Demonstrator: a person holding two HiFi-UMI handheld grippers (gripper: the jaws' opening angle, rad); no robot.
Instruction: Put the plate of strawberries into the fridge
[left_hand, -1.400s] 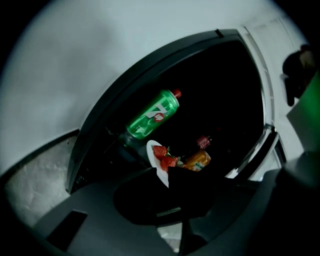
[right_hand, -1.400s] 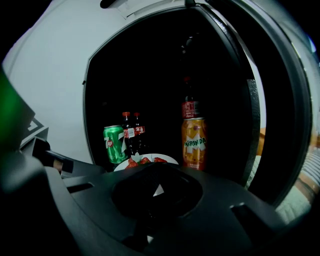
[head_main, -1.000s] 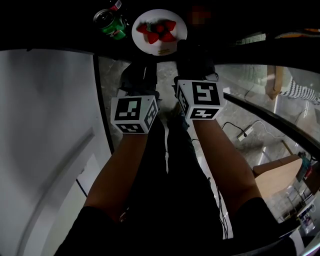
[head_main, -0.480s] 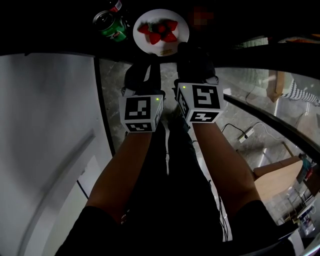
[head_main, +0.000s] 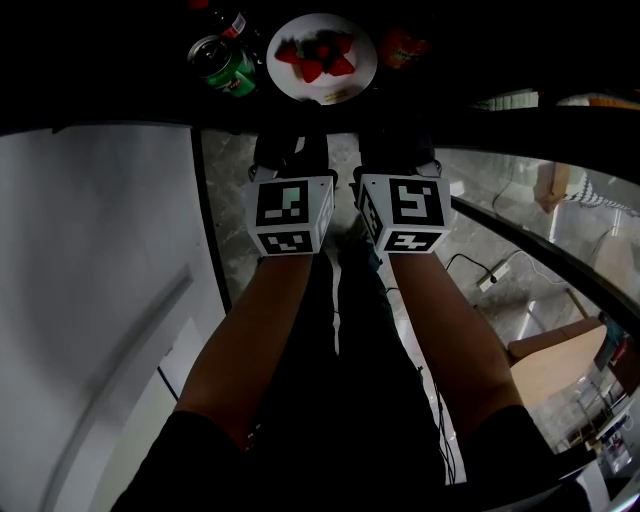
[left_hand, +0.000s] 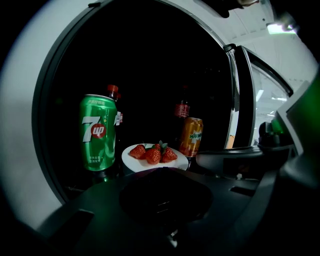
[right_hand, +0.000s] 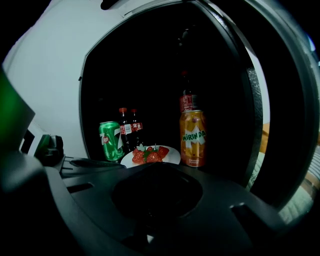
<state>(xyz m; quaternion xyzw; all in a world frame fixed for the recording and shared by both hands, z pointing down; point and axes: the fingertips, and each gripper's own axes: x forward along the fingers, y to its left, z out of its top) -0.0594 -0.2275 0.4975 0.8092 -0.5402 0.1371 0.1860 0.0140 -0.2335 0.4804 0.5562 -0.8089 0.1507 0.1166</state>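
Note:
A white plate with red strawberries stands on the dark fridge shelf between two cans. My left gripper and right gripper hang side by side just outside the shelf, short of the plate and apart from it. Both look open, with nothing held. In the left gripper view the plate and its strawberries lie straight ahead beyond the left gripper. From the right gripper the plate shows ahead, slightly left.
A green 7up can stands left of the plate and an orange Mirinda can right of it. Cola bottles are behind. The white fridge wall is on the left, the open glass door on the right.
Both grippers have let go of the plate's rim and drawn back from it. The left marker cube has come level with the right one.

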